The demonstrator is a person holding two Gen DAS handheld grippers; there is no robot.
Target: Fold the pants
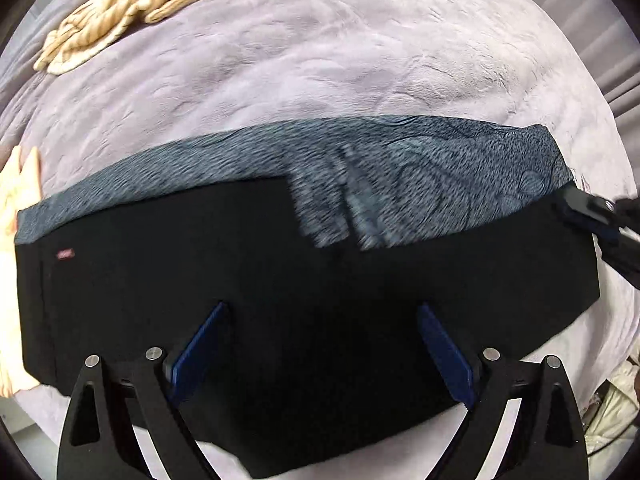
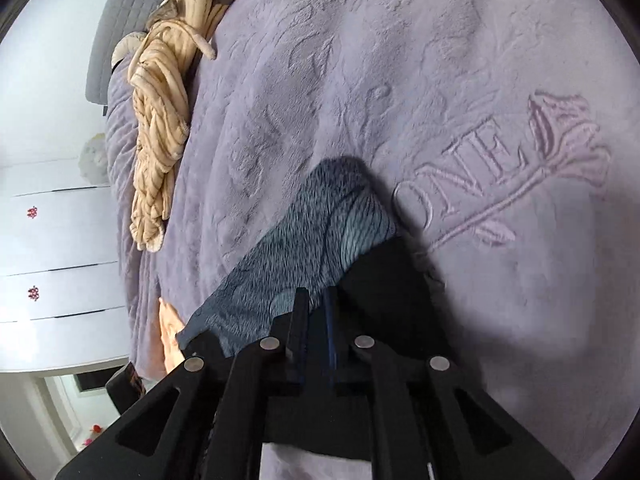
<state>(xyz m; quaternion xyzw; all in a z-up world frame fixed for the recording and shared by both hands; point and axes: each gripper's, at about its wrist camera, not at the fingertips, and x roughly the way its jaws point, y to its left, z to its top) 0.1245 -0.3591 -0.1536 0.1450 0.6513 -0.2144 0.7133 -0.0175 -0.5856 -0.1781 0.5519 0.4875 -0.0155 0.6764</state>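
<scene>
One pair of black pants (image 1: pixel 304 280) lies flat across the lilac blanket (image 1: pixel 304 64), fleece lining showing along its 12 o'clock edge. My left gripper (image 1: pixel 320 312) hangs over it, jaws wide, gripping nothing. My right gripper (image 2: pixel 316 300) is pinched closed at the pants' 3 o'clock end; can't tell if fabric's caught. One beige garment (image 1: pixel 132 4) at 11 o'clock.

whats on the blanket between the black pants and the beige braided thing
Nothing: in the left wrist view only bare lavender blanket lies between the pants and the beige braided plush.
</scene>
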